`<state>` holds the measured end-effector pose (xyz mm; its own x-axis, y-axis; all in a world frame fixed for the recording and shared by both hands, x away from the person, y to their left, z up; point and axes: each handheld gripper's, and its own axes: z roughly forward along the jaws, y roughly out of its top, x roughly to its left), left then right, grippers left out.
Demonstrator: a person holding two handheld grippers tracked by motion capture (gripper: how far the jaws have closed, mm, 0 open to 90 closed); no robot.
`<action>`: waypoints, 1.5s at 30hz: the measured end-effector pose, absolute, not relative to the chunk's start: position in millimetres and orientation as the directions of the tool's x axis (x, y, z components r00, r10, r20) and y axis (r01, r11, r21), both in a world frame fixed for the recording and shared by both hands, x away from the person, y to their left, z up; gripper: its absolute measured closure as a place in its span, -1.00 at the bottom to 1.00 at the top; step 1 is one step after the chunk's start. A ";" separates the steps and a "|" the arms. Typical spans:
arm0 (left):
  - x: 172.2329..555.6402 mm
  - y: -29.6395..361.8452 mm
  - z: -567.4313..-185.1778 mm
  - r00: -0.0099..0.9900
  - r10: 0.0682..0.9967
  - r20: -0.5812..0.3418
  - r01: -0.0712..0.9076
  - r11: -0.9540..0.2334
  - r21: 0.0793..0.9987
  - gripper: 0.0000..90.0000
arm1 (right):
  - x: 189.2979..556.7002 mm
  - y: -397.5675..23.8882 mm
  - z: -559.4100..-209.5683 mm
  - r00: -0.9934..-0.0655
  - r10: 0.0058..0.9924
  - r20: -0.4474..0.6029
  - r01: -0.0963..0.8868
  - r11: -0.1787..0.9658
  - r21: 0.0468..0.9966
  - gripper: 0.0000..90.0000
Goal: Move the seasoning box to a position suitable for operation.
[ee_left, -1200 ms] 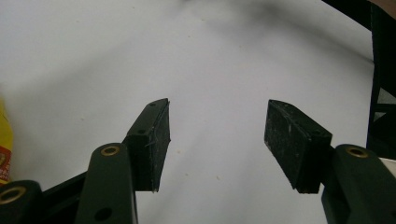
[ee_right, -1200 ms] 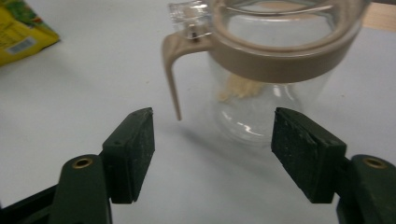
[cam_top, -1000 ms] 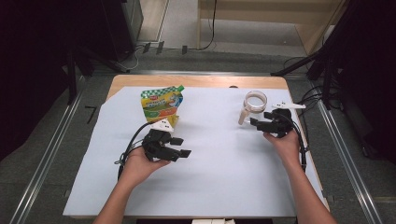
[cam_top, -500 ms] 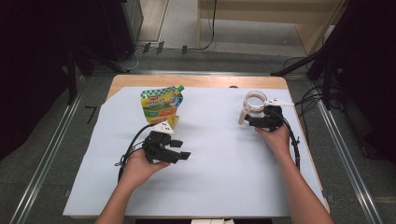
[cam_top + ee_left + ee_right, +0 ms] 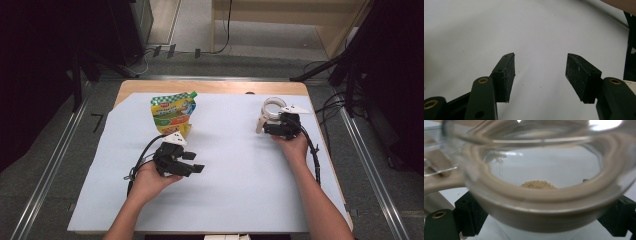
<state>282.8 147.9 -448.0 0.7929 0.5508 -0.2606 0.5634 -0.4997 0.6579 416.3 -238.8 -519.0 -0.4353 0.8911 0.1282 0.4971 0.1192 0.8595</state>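
**At the far right of the surface, a jar is being taken up**

From the high view, the right gripper (image 5: pixel 272 129) is seen set against the glass jar (image 5: pixel 273 107); its jaws have just been opening. The left gripper (image 5: pixel 192 162) hovers nearby, with the pouch (image 5: pixel 173 113) beyond. In the left gripper view, fingers (image 5: pixel 504 76) are spread over nothing. In the right gripper view, the jar (image 5: pixel 541 202) sits between the jaws; contact cannot be told. Closing is called for next.

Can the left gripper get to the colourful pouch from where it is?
Probably yes. The left gripper hovers over bare white sheet with its jaws open and empty, and the pouch lies just beyond it with nothing in between.
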 end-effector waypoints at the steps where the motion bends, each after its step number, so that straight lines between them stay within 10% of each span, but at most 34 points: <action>1: 283.1 148.4 -448.0 0.790 0.554 -0.261 0.566 -0.497 0.658 -0.08 | 416.3 -239.6 -518.1 -0.430 0.892 0.136 0.502 0.112 0.858 -0.73; 45: 290.7 152.4 -444.1 0.785 0.554 -0.278 0.573 -0.479 0.665 -0.10 | 333.1 -191.8 -476.3 -0.603 0.789 0.118 0.461 0.223 0.859 -0.73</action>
<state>290.7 152.4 -444.1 0.7849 0.5539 -0.2777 0.5731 -0.4786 0.6652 333.1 -191.8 -476.3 -0.6028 0.7891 0.1182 0.4606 0.2233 0.8591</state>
